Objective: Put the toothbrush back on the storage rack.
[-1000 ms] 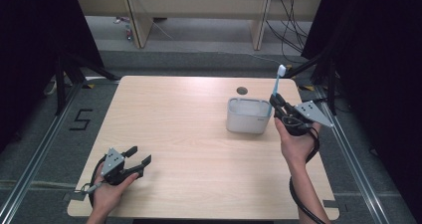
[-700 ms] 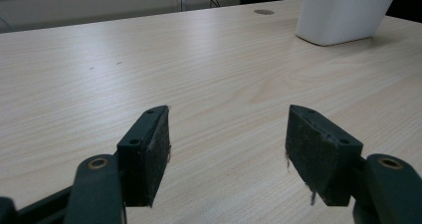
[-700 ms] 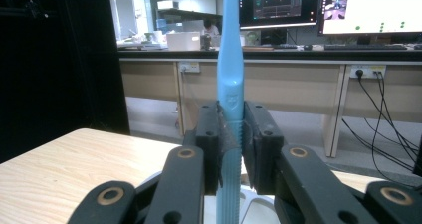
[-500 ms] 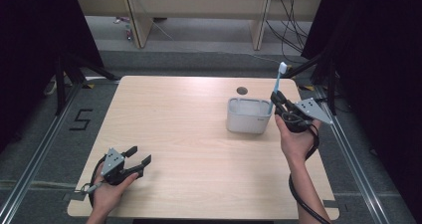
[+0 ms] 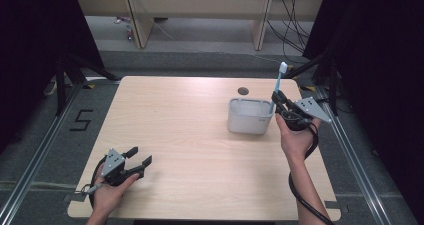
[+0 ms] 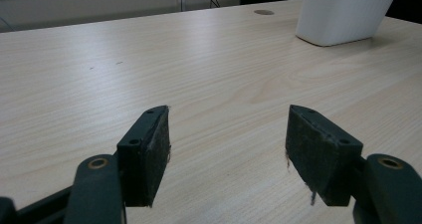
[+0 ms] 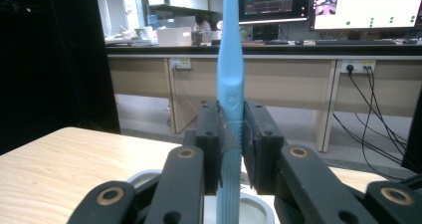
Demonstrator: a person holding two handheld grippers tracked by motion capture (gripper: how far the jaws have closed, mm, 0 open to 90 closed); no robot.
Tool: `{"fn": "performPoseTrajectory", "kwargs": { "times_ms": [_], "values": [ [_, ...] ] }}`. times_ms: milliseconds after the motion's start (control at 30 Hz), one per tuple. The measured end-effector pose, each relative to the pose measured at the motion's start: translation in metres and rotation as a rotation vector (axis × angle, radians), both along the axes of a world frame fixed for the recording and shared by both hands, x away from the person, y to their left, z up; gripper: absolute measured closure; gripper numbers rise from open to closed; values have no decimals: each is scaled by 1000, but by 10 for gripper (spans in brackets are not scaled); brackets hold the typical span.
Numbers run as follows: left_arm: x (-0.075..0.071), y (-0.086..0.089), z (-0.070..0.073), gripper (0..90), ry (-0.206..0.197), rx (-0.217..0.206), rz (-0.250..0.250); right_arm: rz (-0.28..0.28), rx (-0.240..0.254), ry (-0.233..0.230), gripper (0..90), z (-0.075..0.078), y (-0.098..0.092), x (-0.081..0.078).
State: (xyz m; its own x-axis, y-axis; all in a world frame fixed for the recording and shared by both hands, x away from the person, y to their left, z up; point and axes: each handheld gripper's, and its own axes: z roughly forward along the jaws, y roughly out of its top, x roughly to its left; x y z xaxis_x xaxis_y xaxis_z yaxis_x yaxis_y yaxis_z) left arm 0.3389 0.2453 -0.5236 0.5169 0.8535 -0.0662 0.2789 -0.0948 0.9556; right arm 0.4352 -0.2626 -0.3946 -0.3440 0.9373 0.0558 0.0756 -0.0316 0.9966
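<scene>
1. A light wooden worktop [image 5: 200,135] is filling the middle of the high view, with a person's two forearms coming in over its near edge, each hand holding a black two-jaw gripper.
2. The left gripper [image 5: 139,156] is sitting near the near-left corner of the worktop, held low by the left hand [image 5: 107,192]. Its jaws are standing spread apart with nothing between them; in the left gripper view [image 6: 226,152] bare wood is showing through the gap.
3. The right gripper [image 5: 276,99] is being held up by the right hand [image 5: 295,137] close to the right edge of the worktop, toward the far side.
4. Its jaws are pinching a light blue toothbrush [image 5: 278,86] partway along the handle. In the right gripper view [image 7: 231,149] the handle [image 7: 230,84] is standing upright between the two pads and running out past the top of the picture.
5. In the high view the toothbrush is tilting slightly, its pale head pointing up and away from the person.
6. A white, roughly square holder [image 5: 249,116] is standing on the worktop just beside the right gripper, on its left. The lower end of the toothbrush is sitting over the holder's open top [image 7: 259,204]; whether it is touching the holder cannot be told.
7. A small round hole [image 5: 243,91] is showing in the worktop just beyond the holder, near the far edge.
</scene>
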Motion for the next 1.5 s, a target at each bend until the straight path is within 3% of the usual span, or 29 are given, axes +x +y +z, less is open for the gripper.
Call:
{"fn": "performPoseTrajectory", "kwargs": {
  "times_ms": [600,667,933,1033,1100,1167,1500],
  "values": [
    [0,0,0,337,3,1,0,-14,11,6,788,-5,2,9],
    [0,0,0,337,2,1,-1,-22,-8,14,789,-5,2,9],
    [0,0,0,337,2,1,-1,-14,-1,7,789,-9,3,13],
    [0,0,0,337,2,0,-1,-27,3,29,789,-10,5,13],
    [0,0,0,337,2,0,-2,-18,-19,22,789,-11,4,14],
    [0,0,0,337,2,0,-2,-21,-5,22,789,-12,5,15],
    [-1,1,1,336,10,5,5,-26,-26,39,788,-15,5,18]
  ]
}}
